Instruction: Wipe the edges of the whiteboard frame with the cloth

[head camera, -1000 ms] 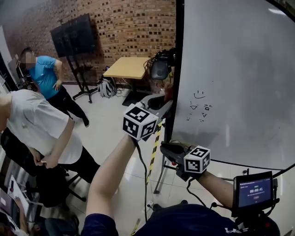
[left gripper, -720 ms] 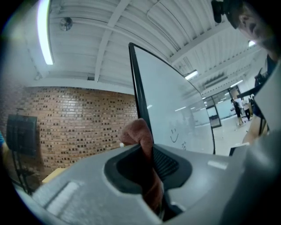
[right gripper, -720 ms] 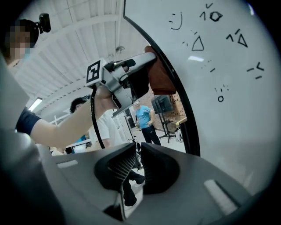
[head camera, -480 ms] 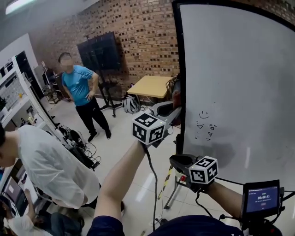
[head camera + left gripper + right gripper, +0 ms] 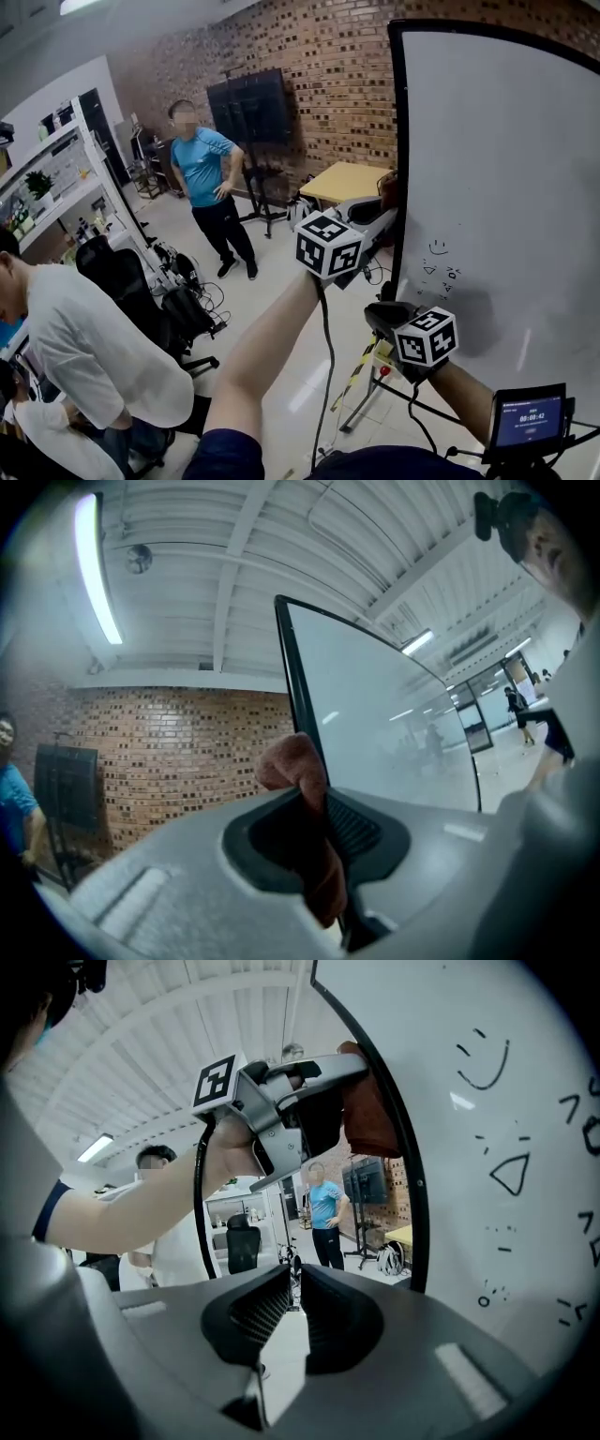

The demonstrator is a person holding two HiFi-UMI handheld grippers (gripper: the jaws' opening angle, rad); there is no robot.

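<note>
The whiteboard [image 5: 506,187] stands at the right, its black left frame edge [image 5: 398,187] running up and down. My left gripper [image 5: 382,208] is shut on a brown cloth [image 5: 388,186] and presses it against that frame edge, a little above the small pen doodles [image 5: 441,261]. In the left gripper view the cloth [image 5: 292,766] sticks out between the jaws, right at the frame edge [image 5: 295,686]. The right gripper view looks up at the cloth [image 5: 367,1110] on the frame edge [image 5: 405,1147]. My right gripper [image 5: 379,315] hangs lower, shut and holding nothing [image 5: 295,1283].
A person in a blue shirt [image 5: 211,178] stands by a TV on a stand [image 5: 248,108]. Another person in white [image 5: 94,347] bends at the left near an office chair [image 5: 122,281]. A wooden table [image 5: 352,183] sits behind the board, and a small screen [image 5: 525,419] is at bottom right.
My left gripper has carried the cloth upward along the left frame edge. The head view has lifted, so the board's top corner now shows. The right gripper stays below it.
</note>
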